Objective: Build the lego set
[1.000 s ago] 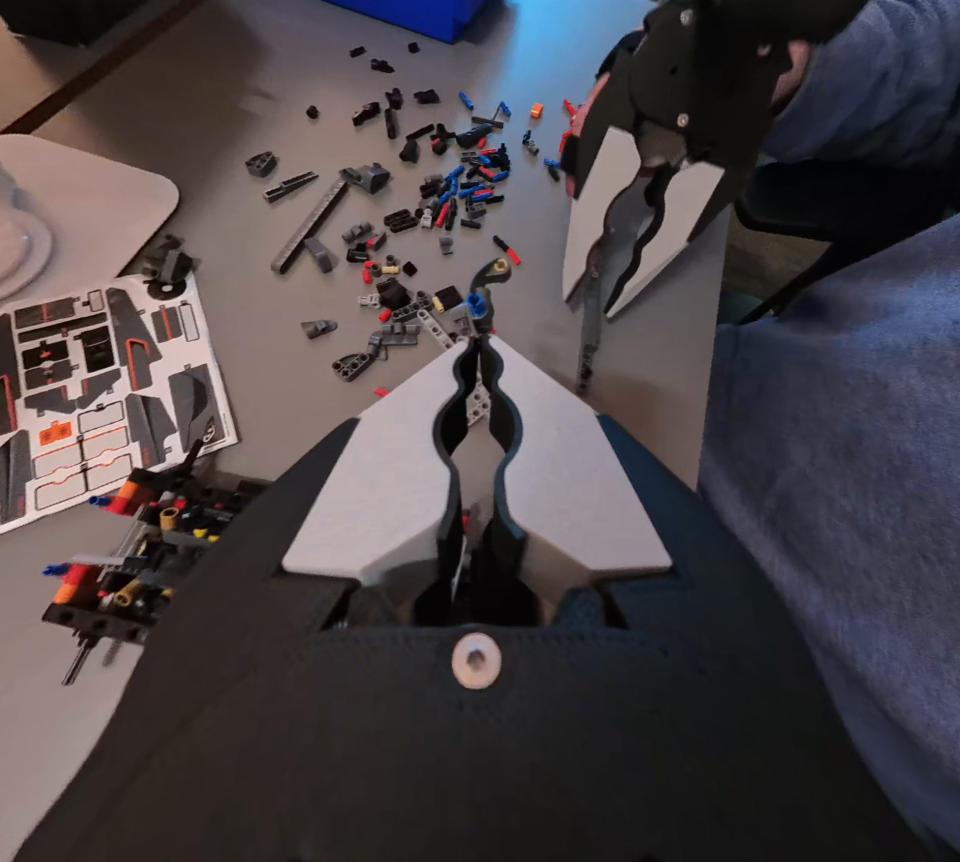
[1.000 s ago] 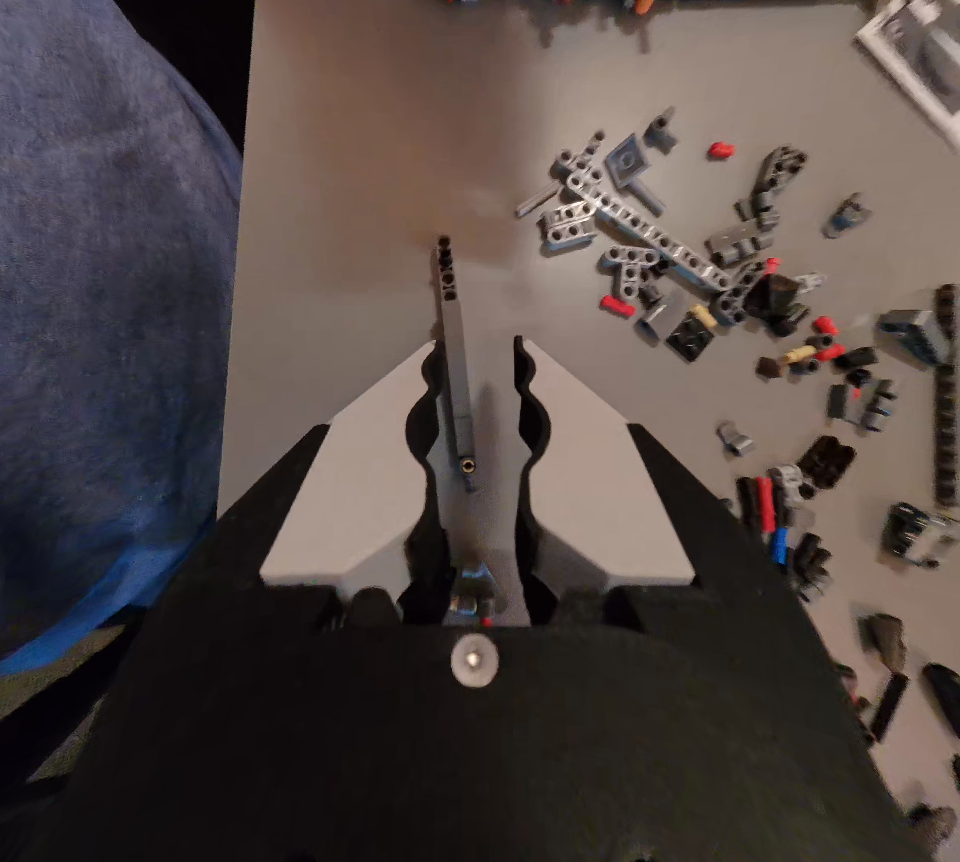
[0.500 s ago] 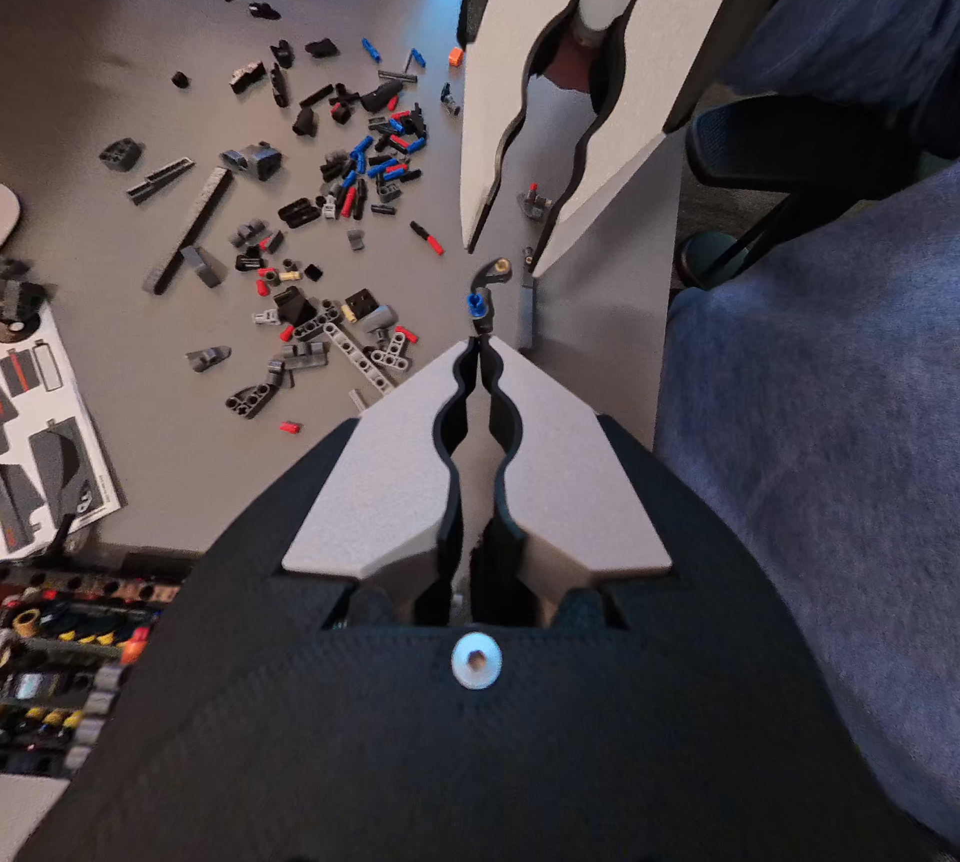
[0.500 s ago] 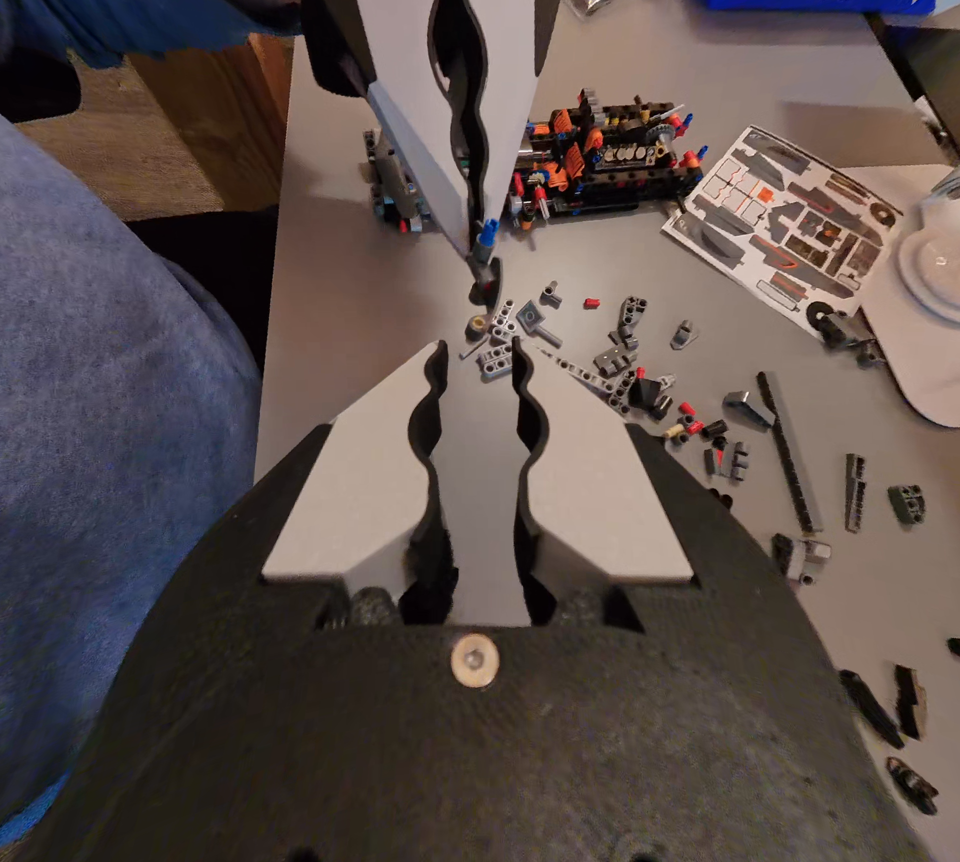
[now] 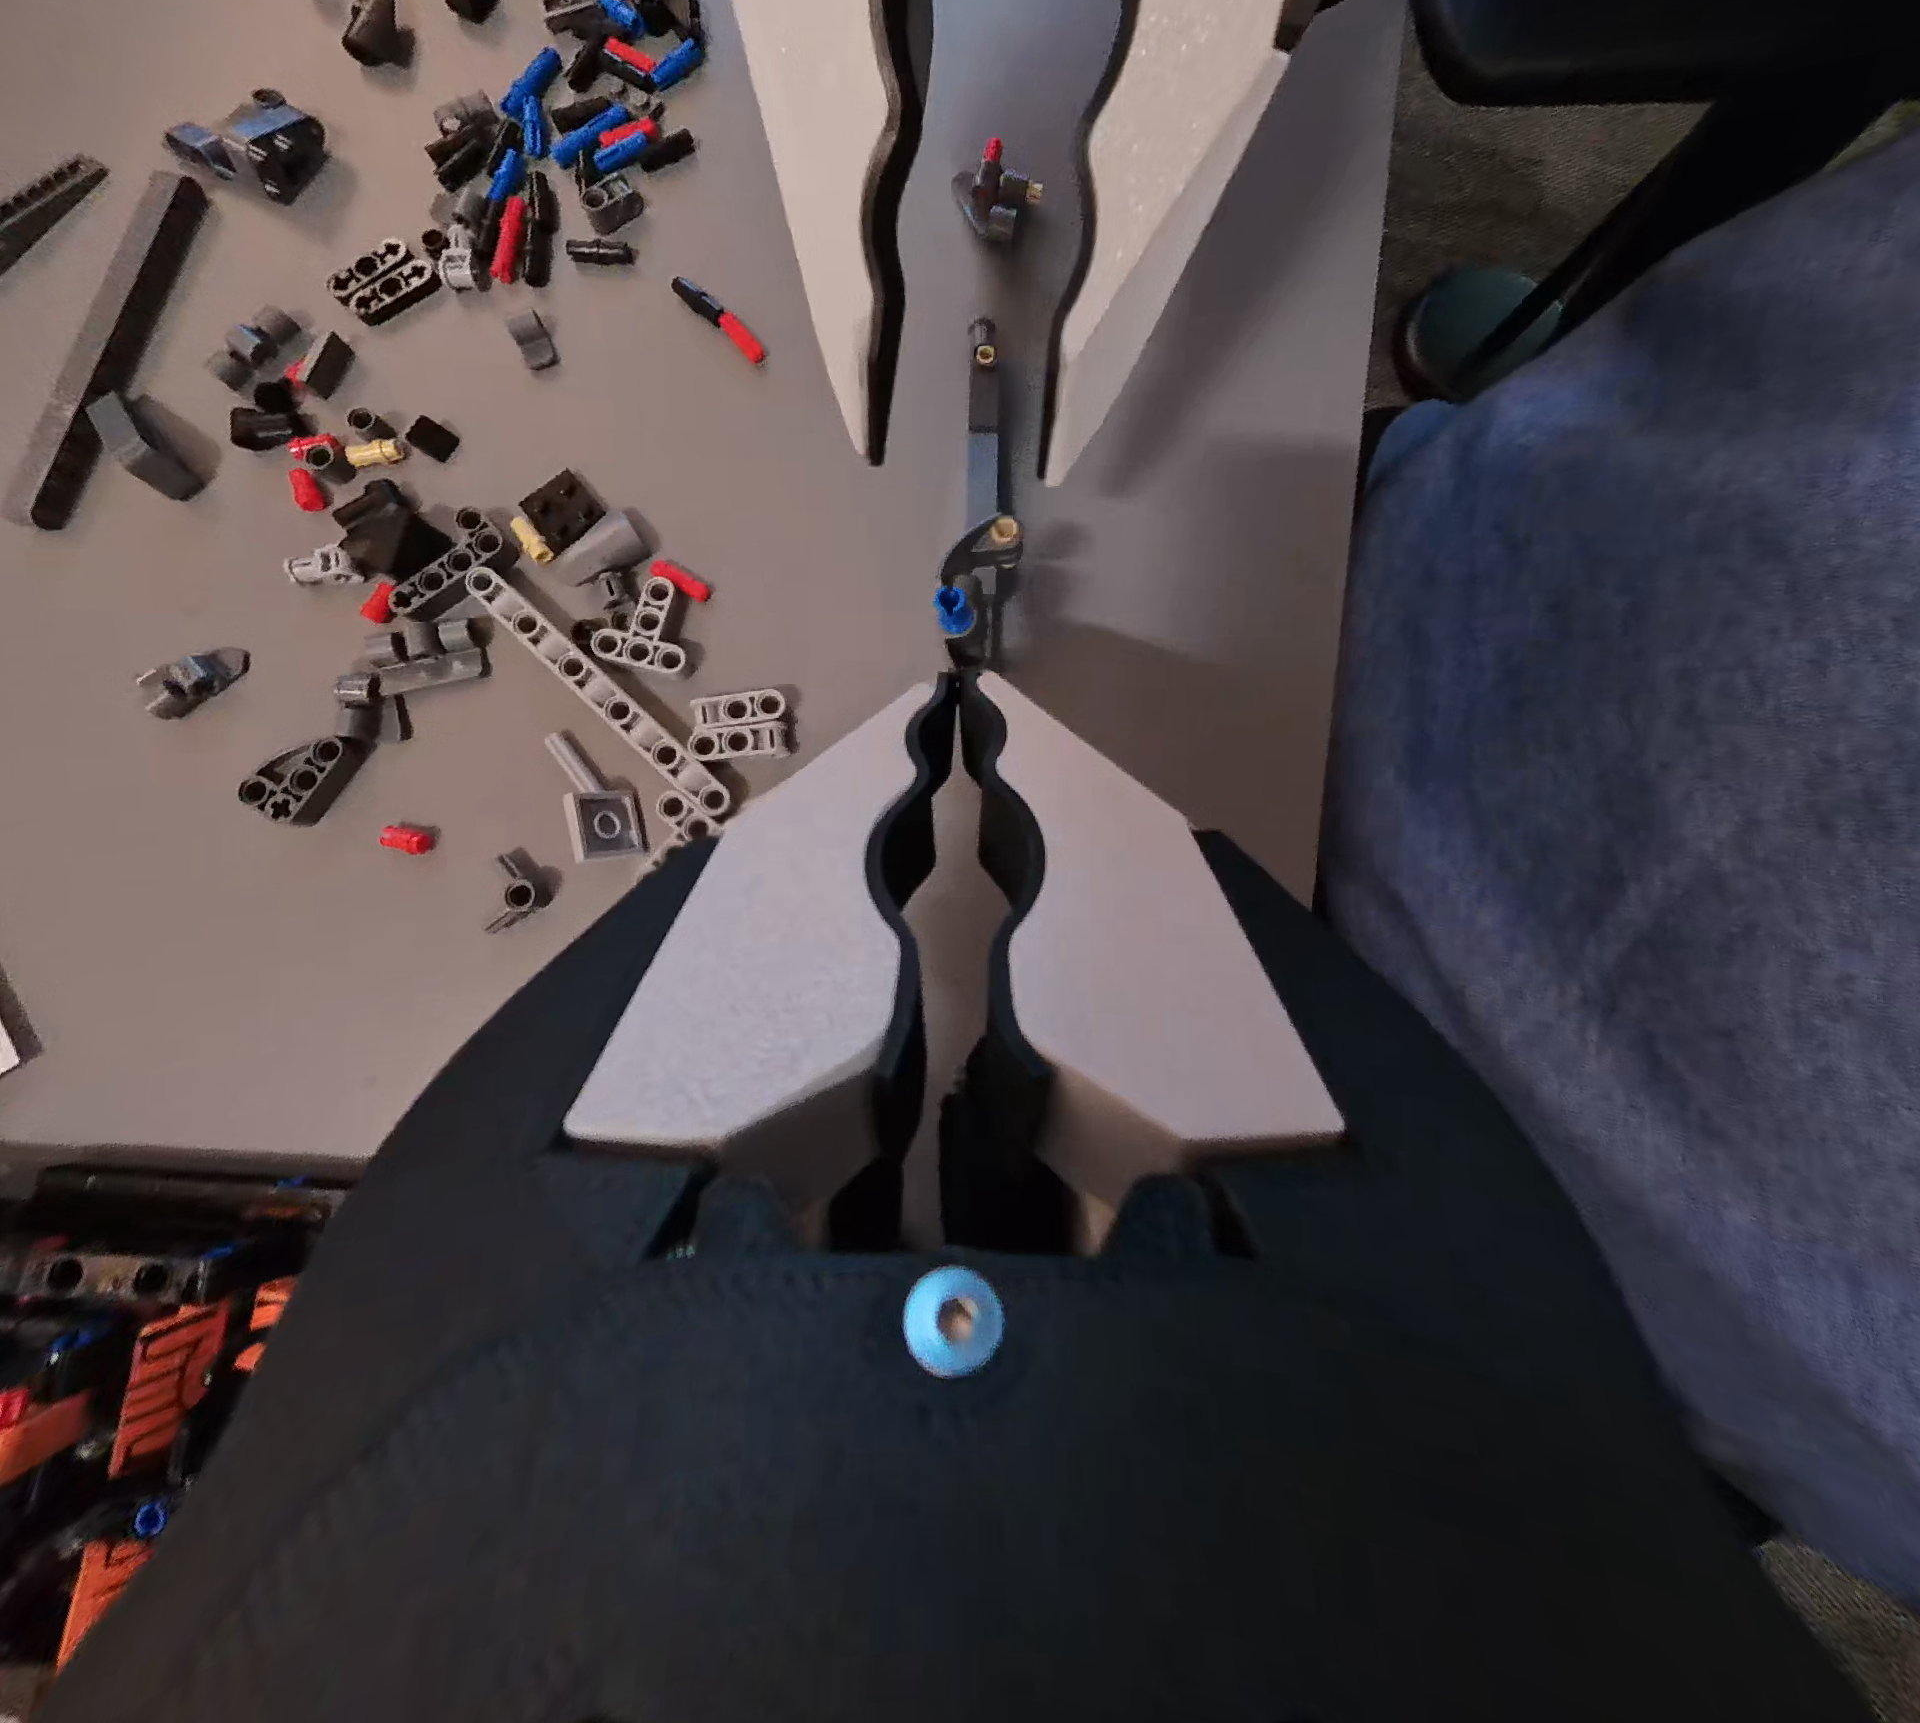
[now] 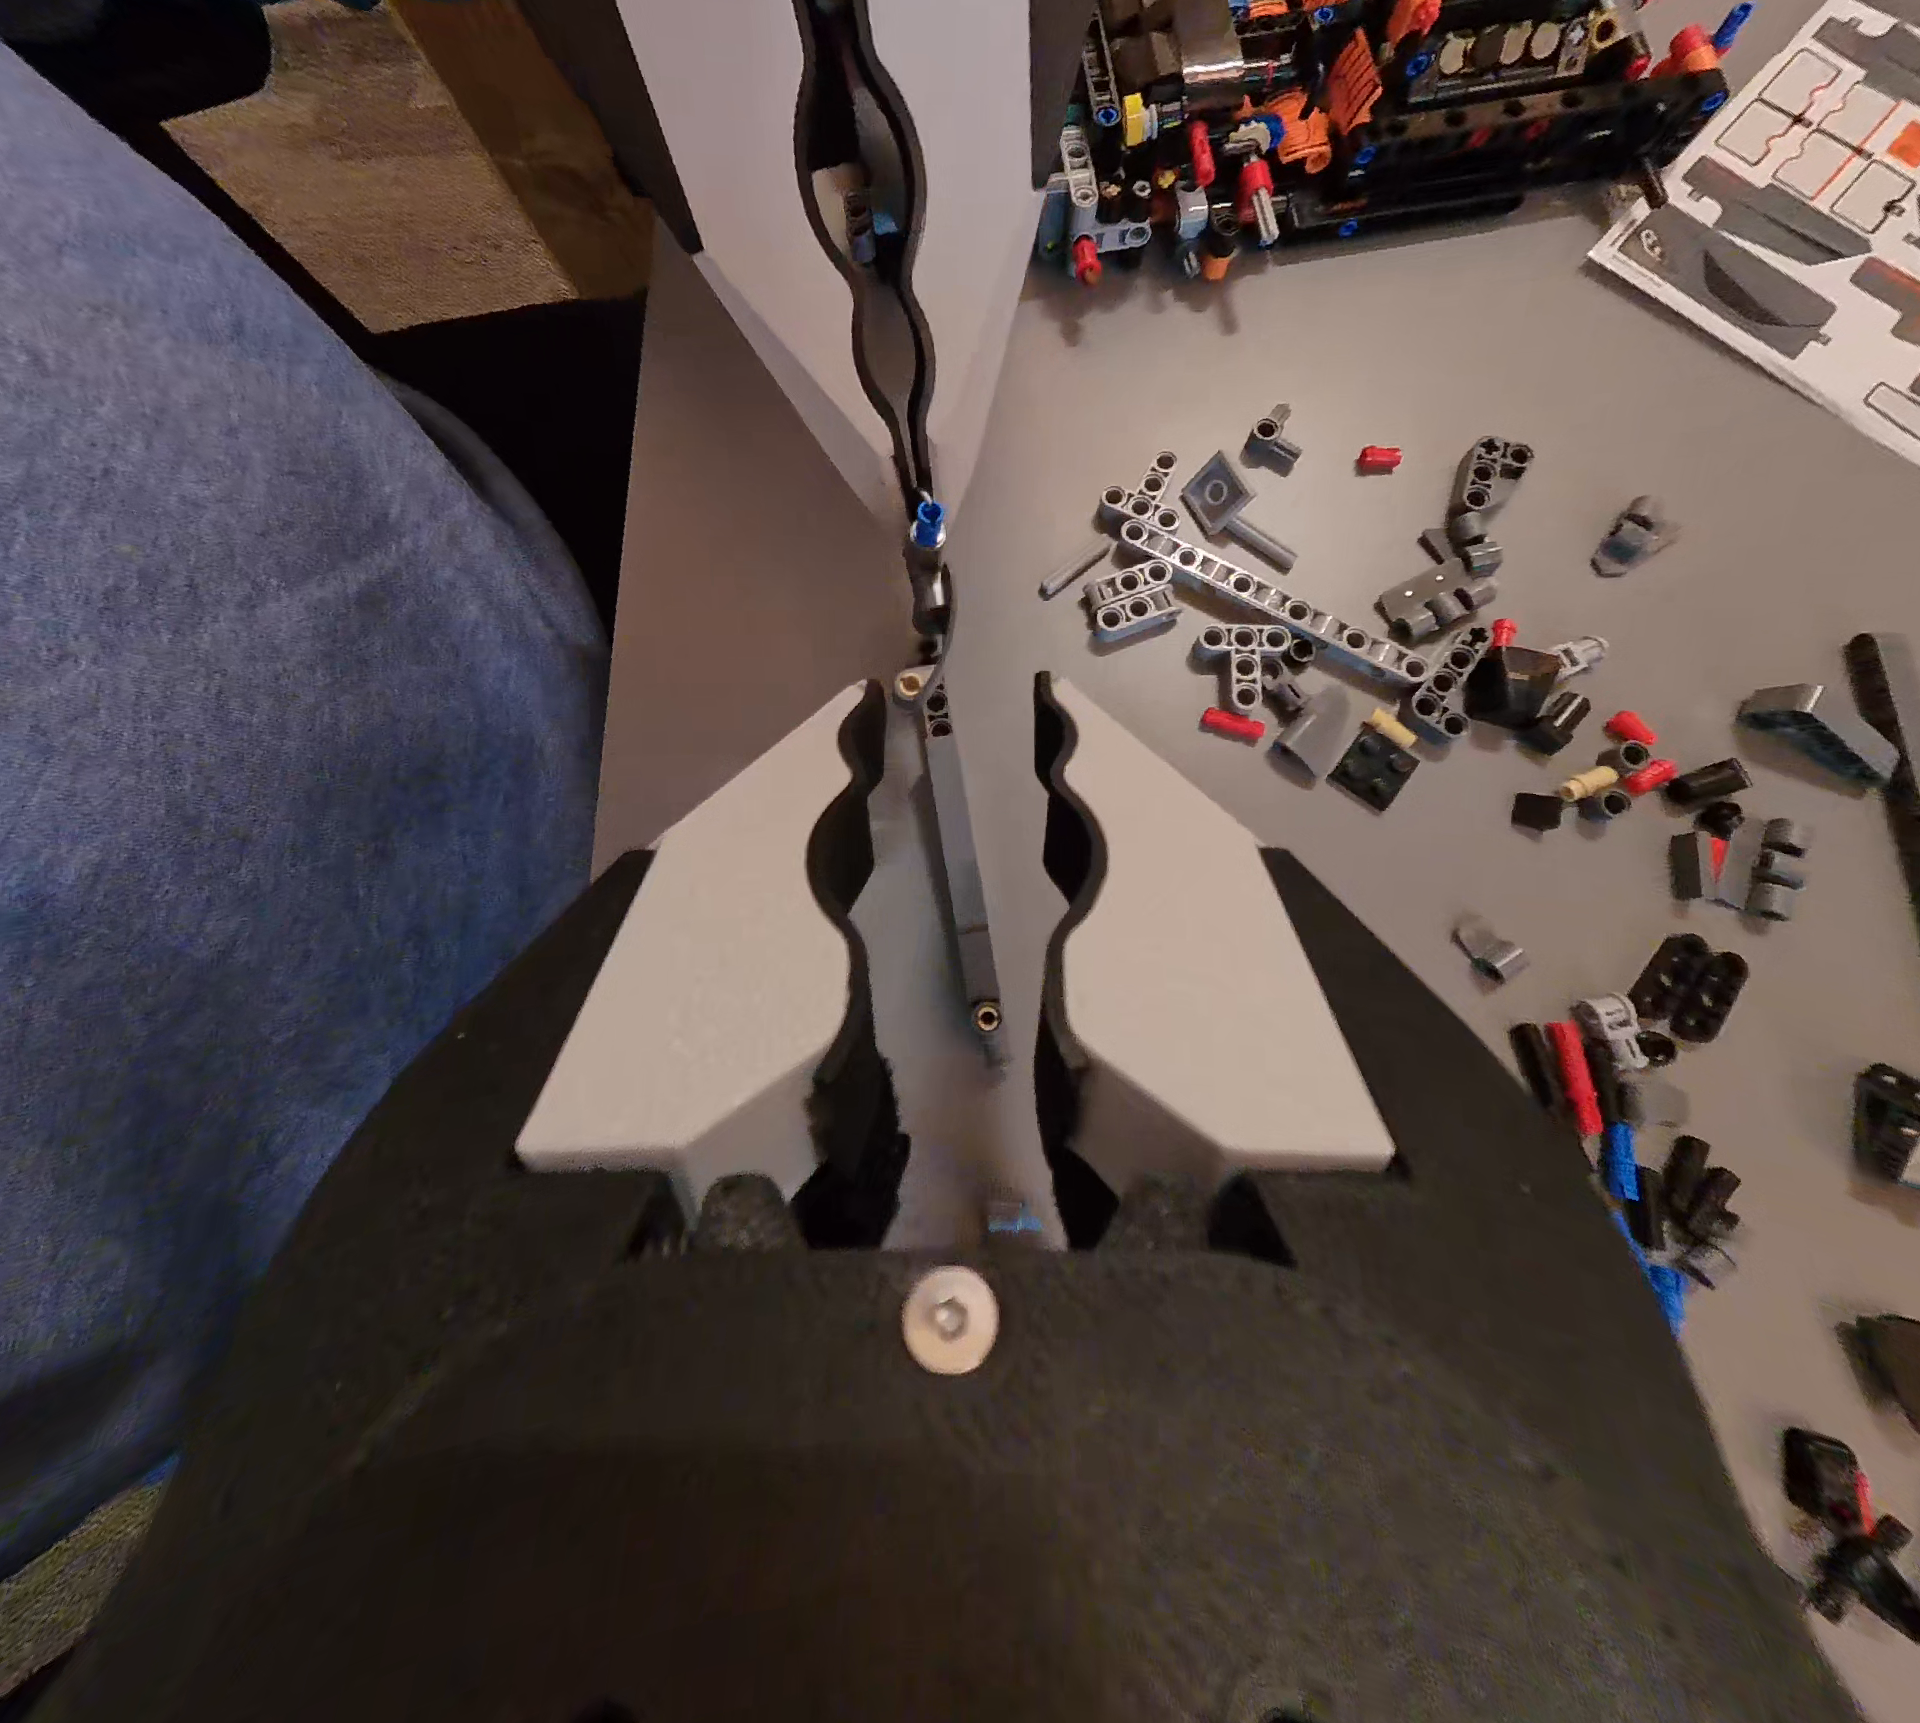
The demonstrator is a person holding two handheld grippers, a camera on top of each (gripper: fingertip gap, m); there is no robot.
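My left gripper (image 5: 958, 681) is shut on a small black curved piece (image 5: 977, 577) that carries a blue pin and a tan pin. It holds the piece at the near end of a long dark grey beam (image 5: 982, 426) lying on the grey table (image 5: 208, 998). My right gripper (image 6: 951, 686) is open, with its fingers on either side of the beam (image 6: 961, 863). In the right wrist view the left gripper (image 6: 920, 489) comes in from above with the black piece (image 6: 930, 577), its tan pin right by the beam's end holes. I cannot tell whether they are joined.
Loose pieces (image 5: 499, 323) lie scattered left of the beam; they also show in the right wrist view (image 6: 1351, 634). A partly built black and orange model (image 6: 1403, 94) and a sticker sheet (image 6: 1818, 219) lie beyond. The table edge (image 5: 1340, 634) and a person's blue clothing are close by. The tips of both grippers are at nearly the same place.
My right gripper rose off the beam, then came back down and straddles it again. My left gripper carried the black piece forward to the beam's end.
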